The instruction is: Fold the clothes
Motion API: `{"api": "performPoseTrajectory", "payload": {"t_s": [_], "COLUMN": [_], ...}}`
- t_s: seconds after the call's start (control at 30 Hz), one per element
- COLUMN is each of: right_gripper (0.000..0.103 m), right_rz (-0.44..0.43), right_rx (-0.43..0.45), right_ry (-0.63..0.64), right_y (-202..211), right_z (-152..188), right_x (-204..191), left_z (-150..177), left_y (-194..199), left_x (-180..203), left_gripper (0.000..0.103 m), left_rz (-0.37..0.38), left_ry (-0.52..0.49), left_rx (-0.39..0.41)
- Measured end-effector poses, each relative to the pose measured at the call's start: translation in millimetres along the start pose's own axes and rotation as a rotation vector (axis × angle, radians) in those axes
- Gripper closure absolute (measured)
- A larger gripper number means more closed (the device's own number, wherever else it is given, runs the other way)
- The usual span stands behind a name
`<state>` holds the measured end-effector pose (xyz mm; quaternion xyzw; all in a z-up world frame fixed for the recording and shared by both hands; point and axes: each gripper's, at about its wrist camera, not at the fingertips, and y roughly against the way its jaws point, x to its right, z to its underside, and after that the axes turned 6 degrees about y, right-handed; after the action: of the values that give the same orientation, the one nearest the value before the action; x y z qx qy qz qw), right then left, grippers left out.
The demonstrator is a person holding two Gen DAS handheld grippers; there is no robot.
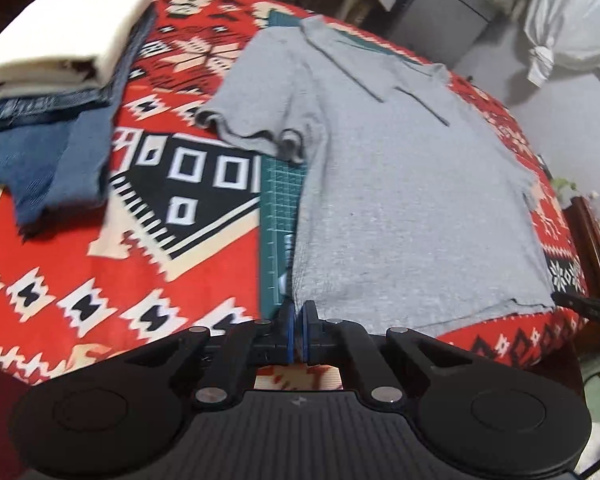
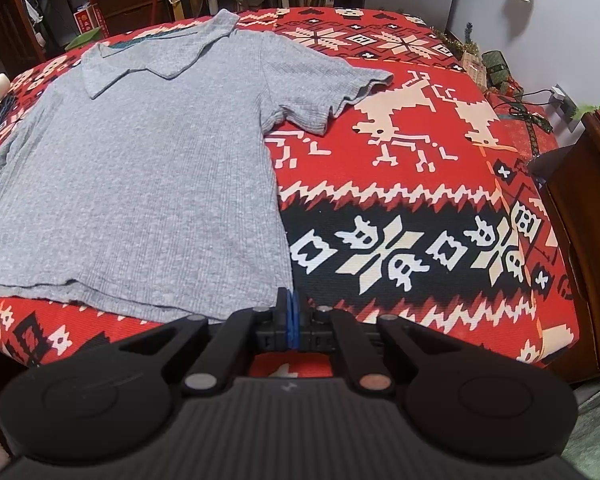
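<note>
The left gripper (image 1: 299, 314) is being held with its blue pads drawn almost together at the near left hem corner of the grey polo shirt (image 1: 400, 200); the cloth appears to be pinched there, though the pinch itself is not being shown clearly. The right gripper (image 2: 293, 303) is being held at the opposite hem corner with its pads fully closed, and whether fabric is being caught between them cannot be told.

The shirt is being kept spread flat, collar away from the cameras, on a red patterned blanket (image 2: 400, 208), with part of it lying over a green cutting mat (image 1: 278, 208).

The ribbed knit is judged to be light, soft and limp, with some stretch; it is likely to be sagging and creasing when lifted, so the two hem corners are judged the best holds, taken evenly.

Only in the left wrist view are a folded stack (image 1: 60, 40) of cream and denim clothes, the mat and the curled left sleeve (image 1: 256, 112) being shown. Only in the right wrist view are the flat right sleeve (image 2: 332, 84), the rib texture and the open blanket beside it being shown.
</note>
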<state>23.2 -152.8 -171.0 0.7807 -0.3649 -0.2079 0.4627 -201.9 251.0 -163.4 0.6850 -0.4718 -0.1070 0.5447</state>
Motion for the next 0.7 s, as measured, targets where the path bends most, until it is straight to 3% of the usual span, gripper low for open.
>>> {"api": "performPoseTrajectory", "payload": {"t_s": [0.23, 0.4, 0.7], "right_gripper": [0.103, 0.102, 0.091], "right_rz": [0.044, -0.004, -0.073], "right_rx": [-0.013, 0.02, 0.054], "right_ry": [-0.008, -0.045, -0.098], "right_y": [9, 14, 11], "right_z": [4, 7, 1], "right_x": [9, 15, 12], "left_z": [-2, -2, 2], "left_y": [1, -3, -3], "left_x": [-4, -2, -3], "left_gripper": [0.099, 0.095, 0.088], "left_rz": [0.011, 0.027, 0.059], "left_ry": [-0.013, -0.024, 0.009], "left_rx": [-0.009, -0.017, -0.054]}}
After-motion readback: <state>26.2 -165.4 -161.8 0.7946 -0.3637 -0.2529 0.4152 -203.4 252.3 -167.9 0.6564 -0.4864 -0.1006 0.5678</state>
